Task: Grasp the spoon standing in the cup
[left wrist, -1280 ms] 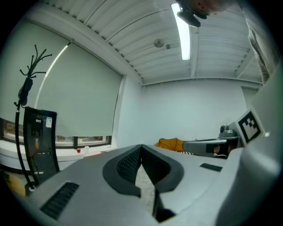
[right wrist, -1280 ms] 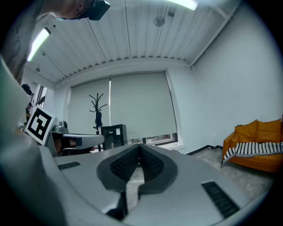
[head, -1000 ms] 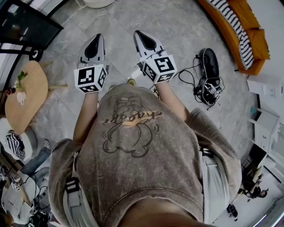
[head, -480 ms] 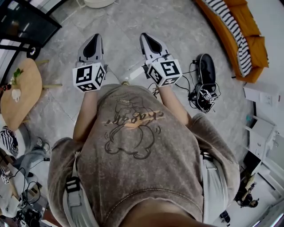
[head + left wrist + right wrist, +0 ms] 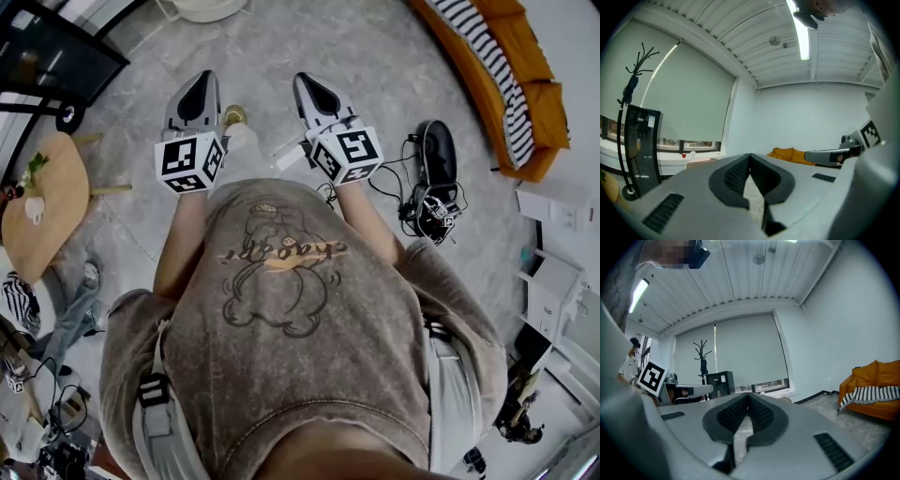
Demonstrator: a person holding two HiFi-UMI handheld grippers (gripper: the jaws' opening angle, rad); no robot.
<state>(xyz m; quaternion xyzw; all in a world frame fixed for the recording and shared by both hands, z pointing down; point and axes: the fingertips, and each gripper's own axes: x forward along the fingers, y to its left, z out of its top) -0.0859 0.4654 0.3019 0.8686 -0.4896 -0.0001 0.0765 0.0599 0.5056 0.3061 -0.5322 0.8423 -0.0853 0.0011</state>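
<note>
No cup or spoon shows in any view. In the head view the person holds both grippers side by side in front of the chest, pointing away over the grey stone floor (image 5: 375,66). My left gripper (image 5: 201,81) is shut, its dark pads meeting at the tip with nothing between them (image 5: 750,156). My right gripper (image 5: 302,79) is likewise shut and empty (image 5: 747,394). Both gripper views look across the room at walls, blinds and the ceiling.
A round wooden table (image 5: 56,225) with a small white item and green sprig stands at the left. An orange sofa (image 5: 525,84) with a striped cushion is at the upper right. A black device with cables (image 5: 437,159) lies on the floor. A black cabinet (image 5: 47,56) is at the upper left.
The person has stepped forward: a pale trouser leg and shoe now show between the grippers. The wooden table has slid left in the view. Both grippers stay shut at chest height.
</note>
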